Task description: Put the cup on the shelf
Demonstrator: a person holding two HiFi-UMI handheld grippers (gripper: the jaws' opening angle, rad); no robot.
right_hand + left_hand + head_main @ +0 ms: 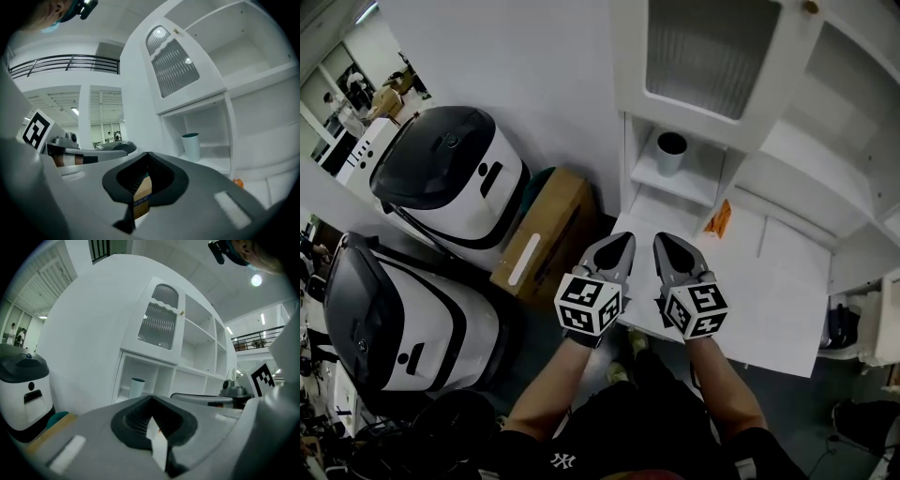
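A pale cup (671, 152) with a dark inside stands upright on the lower left shelf (694, 186) of the white cabinet. It also shows in the left gripper view as the cup (137, 387) and in the right gripper view as the cup (191, 145). My left gripper (624, 239) and right gripper (664, 241) hover side by side over the near left corner of the white counter (769, 300), well short of the cup. Both are shut, with nothing between the jaws. The left gripper (152, 400) and right gripper (147, 157) point toward the cabinet.
Above the cup's shelf hangs a ribbed-glass cabinet door (703, 52). A small orange object (719, 220) lies on the counter by the shelf post. On the floor to the left are a cardboard box (546, 239) and two white-and-black machines (455, 173), (403, 319).
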